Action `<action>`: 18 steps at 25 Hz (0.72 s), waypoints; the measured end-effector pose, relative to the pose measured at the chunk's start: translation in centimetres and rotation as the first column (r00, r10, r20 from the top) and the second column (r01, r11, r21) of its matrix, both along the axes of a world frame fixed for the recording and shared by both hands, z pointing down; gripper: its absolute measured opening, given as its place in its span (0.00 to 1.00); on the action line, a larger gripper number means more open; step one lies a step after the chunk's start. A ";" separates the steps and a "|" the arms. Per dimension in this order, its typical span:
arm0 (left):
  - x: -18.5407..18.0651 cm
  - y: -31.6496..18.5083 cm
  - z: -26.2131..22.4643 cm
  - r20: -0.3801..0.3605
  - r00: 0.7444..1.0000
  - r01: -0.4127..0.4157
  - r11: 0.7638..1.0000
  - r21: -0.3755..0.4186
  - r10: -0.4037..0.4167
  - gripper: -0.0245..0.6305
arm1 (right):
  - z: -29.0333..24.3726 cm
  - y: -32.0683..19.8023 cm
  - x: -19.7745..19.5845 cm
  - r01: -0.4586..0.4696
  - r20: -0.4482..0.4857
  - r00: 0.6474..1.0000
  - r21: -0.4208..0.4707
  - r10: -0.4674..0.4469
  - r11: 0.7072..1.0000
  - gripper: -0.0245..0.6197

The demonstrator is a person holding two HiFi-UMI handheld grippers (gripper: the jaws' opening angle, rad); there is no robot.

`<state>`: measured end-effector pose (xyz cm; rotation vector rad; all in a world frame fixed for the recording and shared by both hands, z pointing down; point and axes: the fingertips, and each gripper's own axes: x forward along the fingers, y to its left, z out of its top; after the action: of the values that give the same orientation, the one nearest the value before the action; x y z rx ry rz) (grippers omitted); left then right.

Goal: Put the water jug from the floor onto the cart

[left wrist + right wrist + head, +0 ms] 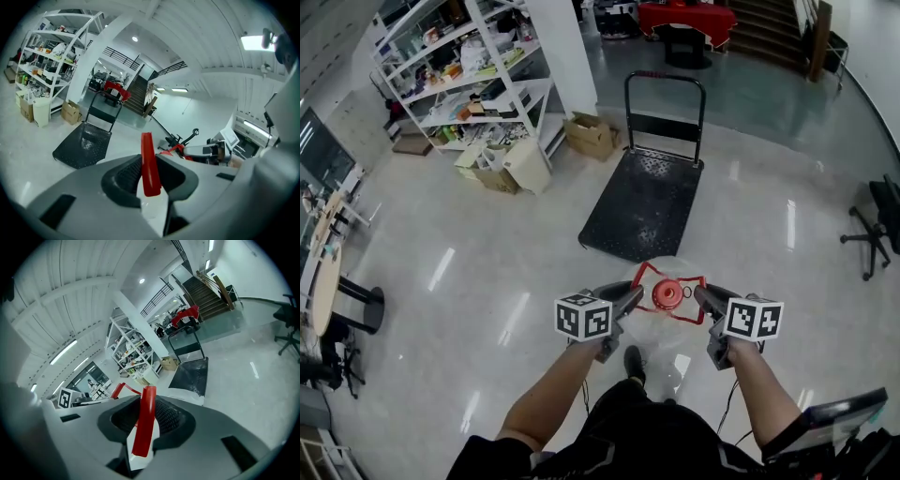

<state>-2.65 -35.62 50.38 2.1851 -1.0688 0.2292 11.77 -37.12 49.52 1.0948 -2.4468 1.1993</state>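
Against the far-left wall in the head view, white shelving [459, 70] crowded with goods stood over a cluster of cardboard boxes [591, 134] on the pale, glossy floor [487, 253]. Right of those, near the middle of the room, sat the cart [628, 216], a black flat platform with an upright push handle [666, 77] at its far end.

Nearer the person, the left gripper [630, 296] reached inward from the left. Its own view showed the jaws closed on the red carry handle [149, 164], with the strap standing edge-on between the ribbed pads. The water jug [667, 296], clear-bodied with a red cap, hung between the two grippers directly ahead of the person. It was just short of the cart's near edge and not on the platform.

From the other side, the right gripper [703, 296] was clamped on the opposite part of the same handle, and its view showed the red strap pinched slantwise between its pads. Both marker cubes faced up toward the head camera. At the far right edge, well apart from the cart, stood a dark office chair [879, 225].
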 end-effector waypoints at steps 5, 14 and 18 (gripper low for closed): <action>-2.4 -7.4 0.8 -0.010 0.999 -0.042 0.999 -0.016 0.042 0.17 | 0.8 -6.8 -2.7 -0.035 -0.015 0.999 -0.030 0.034 0.999 0.18; -7.0 -19.4 1.2 0.001 0.999 -0.047 0.999 -0.015 0.047 0.17 | 1.3 -18.9 -7.5 -0.035 -0.024 0.999 -0.045 0.034 0.998 0.18; -8.3 -25.3 1.6 0.005 1.000 -0.021 1.000 -0.012 0.021 0.17 | 2.0 -25.1 -8.7 0.005 -0.010 1.000 -0.049 -0.005 0.999 0.18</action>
<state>-10.94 -60.93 51.97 2.1872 -1.0447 0.2501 3.02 -62.21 51.48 1.0779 -2.3974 1.2422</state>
